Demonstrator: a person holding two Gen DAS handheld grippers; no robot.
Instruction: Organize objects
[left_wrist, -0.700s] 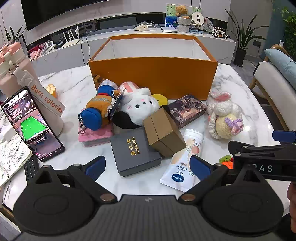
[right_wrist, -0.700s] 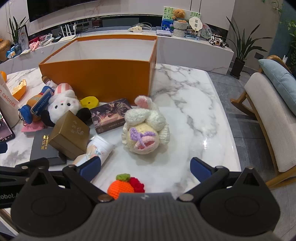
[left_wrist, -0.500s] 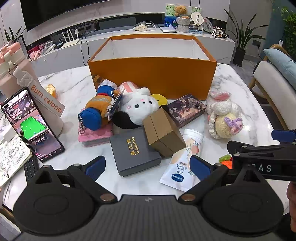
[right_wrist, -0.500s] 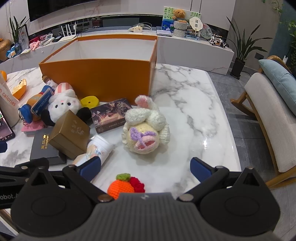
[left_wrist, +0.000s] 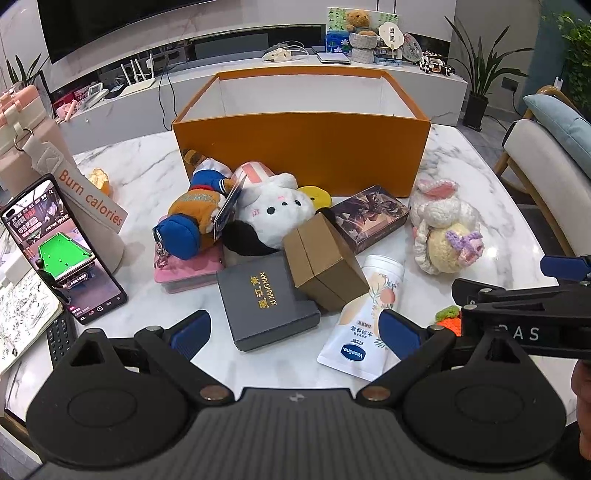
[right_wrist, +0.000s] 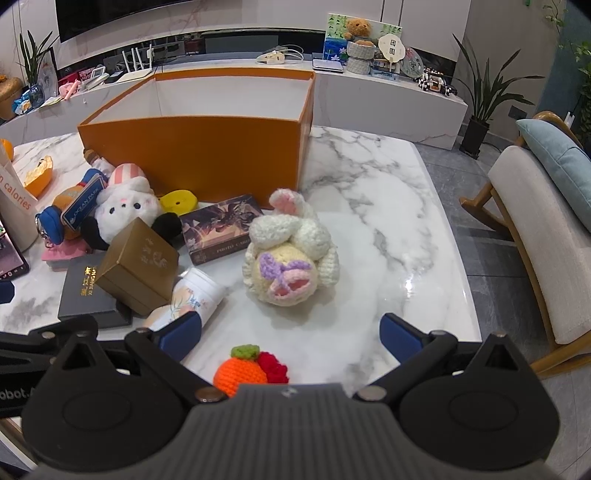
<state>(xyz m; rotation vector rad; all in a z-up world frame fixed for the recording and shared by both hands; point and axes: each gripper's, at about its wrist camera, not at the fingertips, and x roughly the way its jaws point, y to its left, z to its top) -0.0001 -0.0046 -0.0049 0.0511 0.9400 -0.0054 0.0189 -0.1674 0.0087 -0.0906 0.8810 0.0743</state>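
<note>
An open orange box (left_wrist: 301, 147) stands at the back of the marble table; it also shows in the right wrist view (right_wrist: 199, 147). In front of it lie a white plush (left_wrist: 273, 214), a blue and orange plush (left_wrist: 192, 218), a pink case (left_wrist: 184, 271), a black box (left_wrist: 266, 301), a brown box (left_wrist: 321, 264), a dark card box (left_wrist: 369, 216), a Vaseline pouch (left_wrist: 365, 319) and a crocheted bunny (right_wrist: 288, 258). A crocheted orange (right_wrist: 240, 371) lies just before my open, empty right gripper (right_wrist: 290, 334). My left gripper (left_wrist: 295, 328) is open and empty over the black box.
A phone (left_wrist: 59, 247) showing video, a beige "Burn calories" bottle (left_wrist: 55, 170) and a notebook (left_wrist: 18, 325) stand at the left. An orange peel (left_wrist: 99, 179) lies behind them. A chair (right_wrist: 535, 221) stands beyond the table's right edge.
</note>
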